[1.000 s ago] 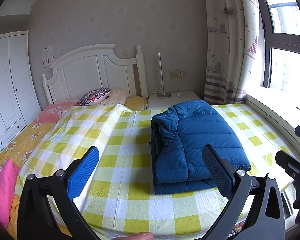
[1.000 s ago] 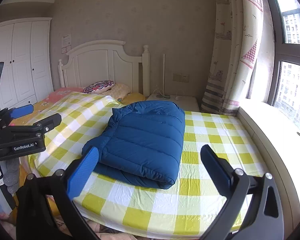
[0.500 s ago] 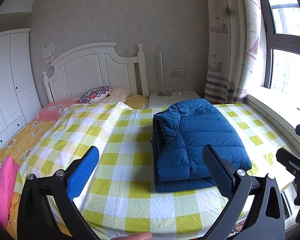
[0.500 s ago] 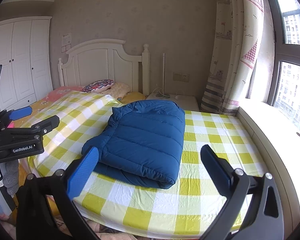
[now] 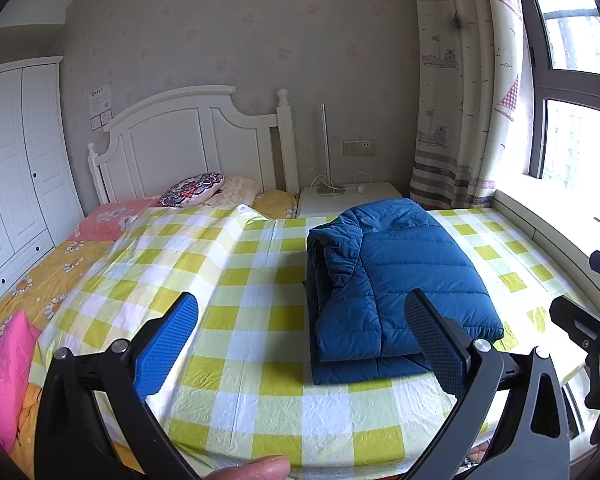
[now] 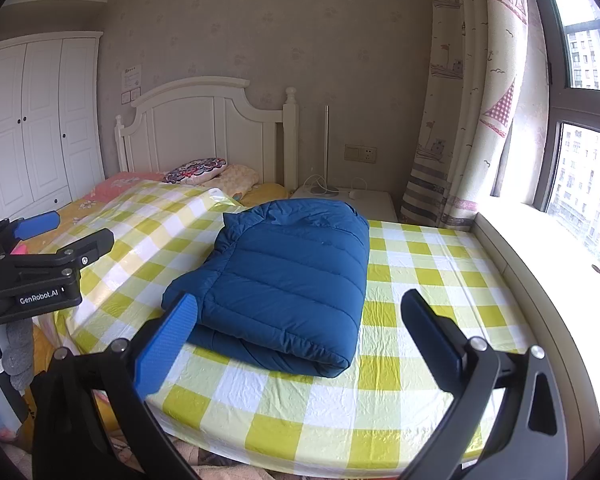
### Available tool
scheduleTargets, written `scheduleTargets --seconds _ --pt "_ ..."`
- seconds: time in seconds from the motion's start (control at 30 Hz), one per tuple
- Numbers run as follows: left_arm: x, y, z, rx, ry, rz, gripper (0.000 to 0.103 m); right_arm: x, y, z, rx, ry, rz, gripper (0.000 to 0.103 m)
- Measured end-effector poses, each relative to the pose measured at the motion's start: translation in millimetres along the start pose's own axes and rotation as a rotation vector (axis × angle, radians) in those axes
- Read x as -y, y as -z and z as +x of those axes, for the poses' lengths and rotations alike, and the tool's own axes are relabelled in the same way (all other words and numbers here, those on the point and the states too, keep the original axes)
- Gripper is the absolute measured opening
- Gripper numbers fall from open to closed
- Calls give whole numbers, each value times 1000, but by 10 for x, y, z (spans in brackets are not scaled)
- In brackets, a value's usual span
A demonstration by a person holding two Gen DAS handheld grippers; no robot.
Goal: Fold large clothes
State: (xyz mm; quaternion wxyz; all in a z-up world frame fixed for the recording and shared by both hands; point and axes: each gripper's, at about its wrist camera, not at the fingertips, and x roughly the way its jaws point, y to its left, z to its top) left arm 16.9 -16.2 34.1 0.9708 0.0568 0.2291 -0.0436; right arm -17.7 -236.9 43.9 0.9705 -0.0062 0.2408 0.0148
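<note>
A dark blue puffer jacket lies folded into a thick rectangle on the yellow-and-white checked sheet, nearer the window side of the bed. In the right wrist view the same jacket lies straight ahead, its rolled fold toward me. My left gripper hangs open over the bed's near edge, short of the jacket, holding nothing. My right gripper is open too, empty, with its blue left finger just in front of the jacket's near corner. The left gripper also shows at the left edge of that view.
A white headboard and several pillows stand at the far end. A white nightstand sits by the curtain. The window ledge runs along the right. White wardrobes fill the left wall. A pink cushion lies near left.
Both grippers have drifted slightly back and up from the bed; the view has shifted a little. The jacket has not moved and both stay open.
</note>
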Motion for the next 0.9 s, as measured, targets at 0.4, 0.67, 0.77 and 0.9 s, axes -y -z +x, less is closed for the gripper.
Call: scheduleTargets --seconds 0.4,0.67,0.77,0.9 --pt "24 34 -36 6 -24 9 99 10 16 26 -12 -5 0 101" --pt "131 163 144 -40 24 44 99 83 137 290 -79 -22 18 101" --pt "-21 140 392 -115 64 40 99 221 141 381 -76 -19 52 101" --pt "-741 -36 892 -168 -22 -47 99 910 -27 526 -76 131 63 101"
